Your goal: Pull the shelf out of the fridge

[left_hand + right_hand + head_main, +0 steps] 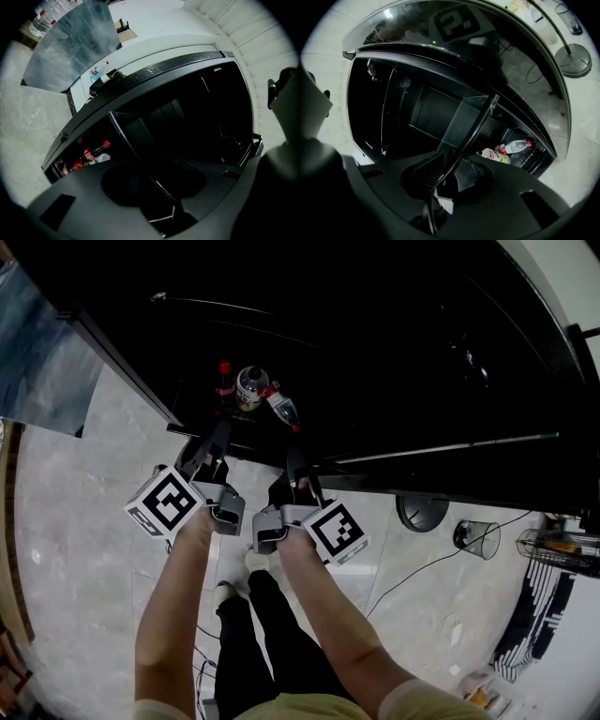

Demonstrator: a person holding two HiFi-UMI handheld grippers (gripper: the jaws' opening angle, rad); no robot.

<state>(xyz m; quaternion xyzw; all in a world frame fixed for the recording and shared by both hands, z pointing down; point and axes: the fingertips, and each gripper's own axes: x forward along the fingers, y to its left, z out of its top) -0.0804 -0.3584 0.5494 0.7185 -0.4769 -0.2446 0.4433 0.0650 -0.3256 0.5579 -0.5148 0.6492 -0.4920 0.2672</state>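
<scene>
The fridge (375, 352) stands open, its inside black. A glass shelf (468, 117) with a dark front rim sticks out toward me, tilted in both gripper views. My right gripper (447, 173) is shut on its rim, a ribbed pad on each side. My left gripper (159, 187) has the same rim (136, 136) running into its dark jaws and looks shut on it. In the head view the left gripper (216, 444) and right gripper (295, 465) reach side by side to the shelf's front edge, just below the bottles (251, 387).
Several bottles (91, 152) (513, 146) lie low in the fridge beyond the shelf. The shiny fridge door (47, 352) hangs open at the left. A round stand base (422, 512), a wire basket (476, 538) and a cable lie on the tiled floor at the right.
</scene>
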